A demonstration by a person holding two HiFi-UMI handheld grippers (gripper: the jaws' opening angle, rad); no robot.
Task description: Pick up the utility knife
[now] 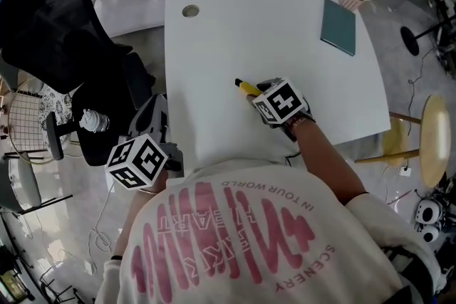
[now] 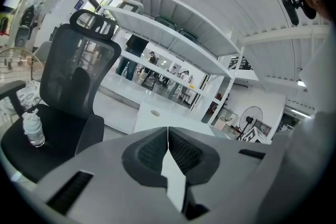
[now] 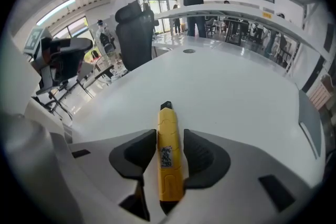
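The utility knife [image 1: 246, 87] is yellow with a black tip and lies flat on the white table [image 1: 214, 32], near its front middle. My right gripper [image 1: 254, 93] points steeply down over it. In the right gripper view the knife [image 3: 168, 160] runs lengthwise between the two dark pads [image 3: 134, 157], tip pointing away, with a thin gap on each side, so the right gripper [image 3: 169, 139] is open around it. My left gripper [image 1: 158, 102] hangs off the table's left edge beside the chair; in its own view the left gripper [image 2: 168, 134] is shut with nothing held.
A teal notebook [image 1: 338, 26] lies at the table's far right corner, and a round cable hole [image 1: 190, 11] is at the far left. A black office chair [image 1: 57, 32] with a plastic bottle [image 1: 92, 121] on its seat stands left of the table. A wooden stool [image 1: 433, 139] stands right.
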